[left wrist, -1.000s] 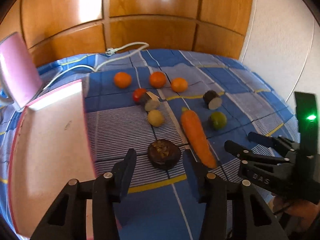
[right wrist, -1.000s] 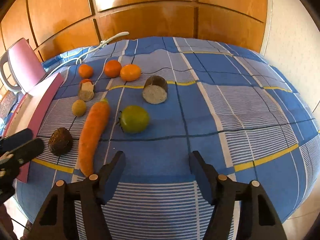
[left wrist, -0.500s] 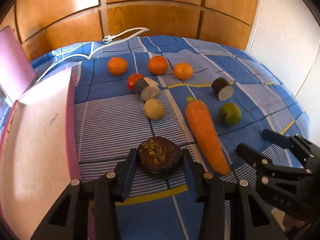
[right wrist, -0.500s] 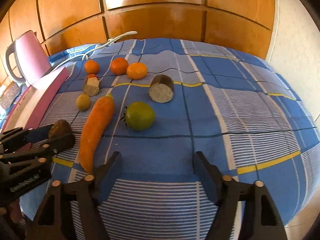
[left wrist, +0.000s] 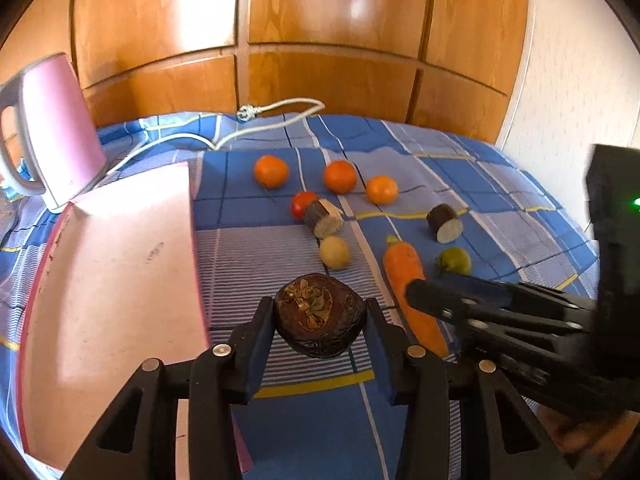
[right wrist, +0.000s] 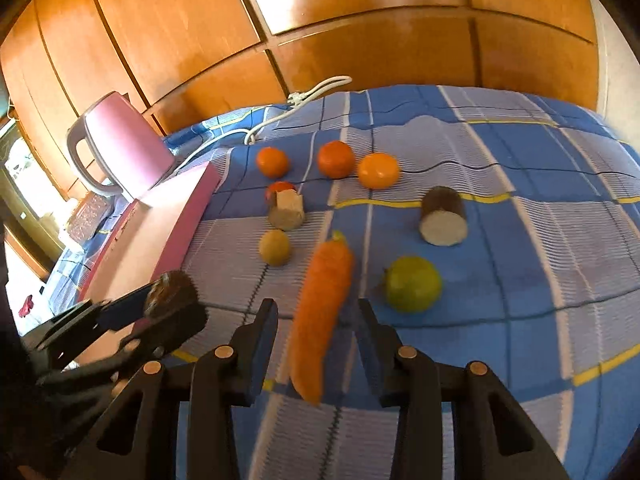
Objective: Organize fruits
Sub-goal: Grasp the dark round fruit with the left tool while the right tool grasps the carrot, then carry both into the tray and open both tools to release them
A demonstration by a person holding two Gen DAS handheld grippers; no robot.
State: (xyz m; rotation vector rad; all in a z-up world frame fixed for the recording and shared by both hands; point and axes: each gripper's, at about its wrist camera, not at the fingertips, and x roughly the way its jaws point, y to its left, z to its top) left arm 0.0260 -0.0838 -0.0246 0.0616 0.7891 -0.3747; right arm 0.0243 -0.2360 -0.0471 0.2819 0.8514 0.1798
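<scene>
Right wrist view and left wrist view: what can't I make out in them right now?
- Carrot, right wrist view: motion-blurred; contact with the right gripper unclear.
- Carrot's lower end, left wrist view: hidden behind the right gripper.
- Red fruit, both views: partly hidden by a cut root piece.
- Dark fruit in the left gripper: underside hidden, so lift-off unclear.

Back wall: we are facing glossy orange-brown wooden panelling [left wrist: 320, 32], with soft patches of light glaring on it.
Right wall: we are seeing pale textured plaster [left wrist: 568, 80].
Surface: a blue checked cloth with yellow lines [right wrist: 520, 184] is covering it.
Left edge: bright daylight is coming in [right wrist: 16, 160].
</scene>
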